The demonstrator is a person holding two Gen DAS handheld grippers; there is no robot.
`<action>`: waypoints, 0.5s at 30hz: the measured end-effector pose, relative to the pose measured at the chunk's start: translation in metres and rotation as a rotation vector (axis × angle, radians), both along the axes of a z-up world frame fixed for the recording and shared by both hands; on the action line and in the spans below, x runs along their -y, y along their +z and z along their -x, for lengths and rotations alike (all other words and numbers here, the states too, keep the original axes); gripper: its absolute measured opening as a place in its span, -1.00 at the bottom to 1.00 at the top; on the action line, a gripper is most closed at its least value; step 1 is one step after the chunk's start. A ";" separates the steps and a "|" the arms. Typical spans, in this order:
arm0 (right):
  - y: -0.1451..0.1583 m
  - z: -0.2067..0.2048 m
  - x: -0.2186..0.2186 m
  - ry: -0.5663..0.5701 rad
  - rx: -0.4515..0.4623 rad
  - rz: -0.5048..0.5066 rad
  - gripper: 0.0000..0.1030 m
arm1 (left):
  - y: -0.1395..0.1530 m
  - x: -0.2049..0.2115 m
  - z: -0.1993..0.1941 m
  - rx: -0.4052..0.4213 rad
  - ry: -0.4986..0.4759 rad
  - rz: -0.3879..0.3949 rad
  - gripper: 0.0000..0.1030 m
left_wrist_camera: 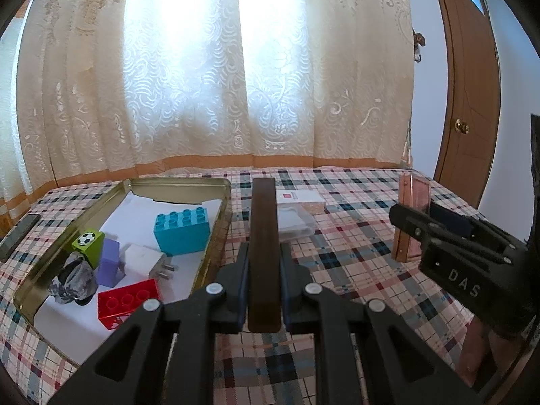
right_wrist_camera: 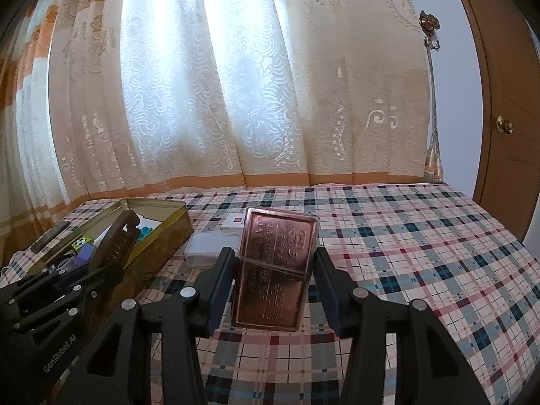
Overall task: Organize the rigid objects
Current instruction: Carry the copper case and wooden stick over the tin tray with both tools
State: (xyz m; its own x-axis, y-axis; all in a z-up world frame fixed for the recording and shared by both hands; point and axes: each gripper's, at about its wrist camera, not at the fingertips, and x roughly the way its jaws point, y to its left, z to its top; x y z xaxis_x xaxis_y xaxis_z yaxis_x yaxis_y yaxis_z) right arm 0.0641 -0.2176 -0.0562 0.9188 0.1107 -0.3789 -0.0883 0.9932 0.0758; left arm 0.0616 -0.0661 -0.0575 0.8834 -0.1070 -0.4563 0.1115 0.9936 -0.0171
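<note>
The right gripper [right_wrist_camera: 275, 263] holds a copper-coloured box [right_wrist_camera: 275, 266] upright above the checked bedcover [right_wrist_camera: 422, 253]; an open tin [right_wrist_camera: 162, 233] lies near its left edge.

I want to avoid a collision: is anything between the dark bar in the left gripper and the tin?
Nothing visible: the dark wooden bar, clamped in the left gripper, sits just right of the open gold tin. Blocks and a charger already fill the tin's near part.

Dark brown flat bar [left_wrist_camera: 264, 246] held edge-up near centre, copper-coloured engraved case [right_wrist_camera: 276, 268] upright at right, gold tin [left_wrist_camera: 216, 233] of toy blocks far left
</note>
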 end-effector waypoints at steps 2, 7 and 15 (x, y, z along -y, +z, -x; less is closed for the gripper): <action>0.000 0.000 0.000 0.003 0.002 0.000 -0.02 | 0.000 -0.001 0.002 0.003 0.002 0.000 -0.74; 0.000 0.000 -0.002 0.011 0.003 -0.001 -0.02 | 0.001 -0.004 0.004 0.009 0.007 0.001 -0.74; 0.000 0.003 -0.007 0.023 0.011 -0.003 -0.02 | 0.002 -0.007 0.009 0.028 0.008 -0.001 -0.74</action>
State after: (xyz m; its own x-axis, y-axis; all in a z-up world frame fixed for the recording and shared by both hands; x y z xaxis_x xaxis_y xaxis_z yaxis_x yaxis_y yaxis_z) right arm 0.0611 -0.2105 -0.0562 0.9200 0.1332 -0.3687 -0.1120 0.9906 0.0782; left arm 0.0530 -0.0592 -0.0558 0.8965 -0.0994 -0.4317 0.1040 0.9945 -0.0130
